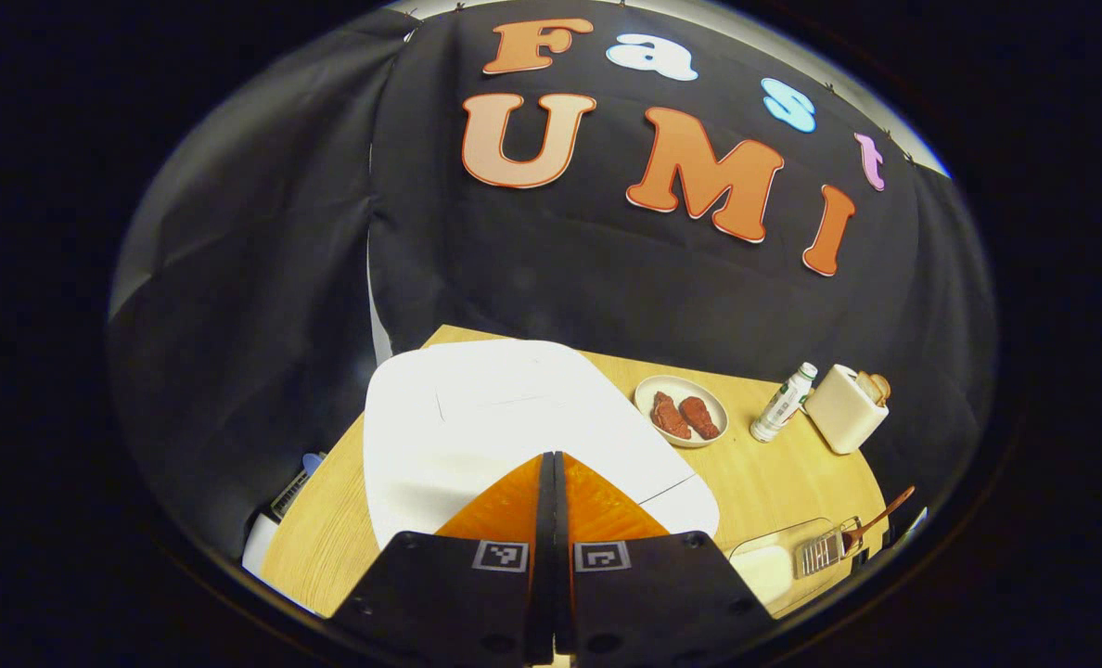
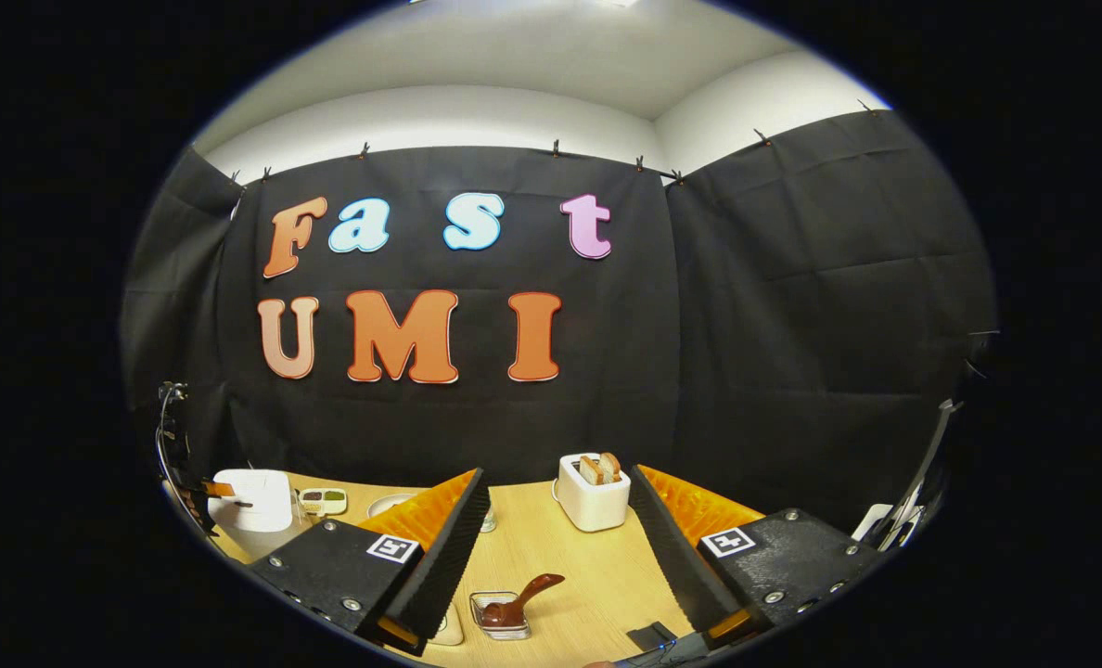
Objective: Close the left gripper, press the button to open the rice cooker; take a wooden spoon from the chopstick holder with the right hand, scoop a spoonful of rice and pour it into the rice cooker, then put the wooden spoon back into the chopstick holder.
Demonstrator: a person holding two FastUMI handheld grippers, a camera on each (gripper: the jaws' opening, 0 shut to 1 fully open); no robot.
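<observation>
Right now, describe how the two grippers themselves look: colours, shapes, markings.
The left gripper has two orange wedge-shaped fingers on black blocky mounts, each mount bearing a small square black-and-white marker and screws. The right gripper is the same build: orange fingers lined inside with black ribbed pads, black mounts with square markers and silver screws. No cables or sleeves are visible.

Colours on the table
White rice cooker (image 1: 514,417), brown wooden spoon (image 2: 518,603), cream toaster (image 2: 593,501), light wood table (image 1: 774,473).
</observation>
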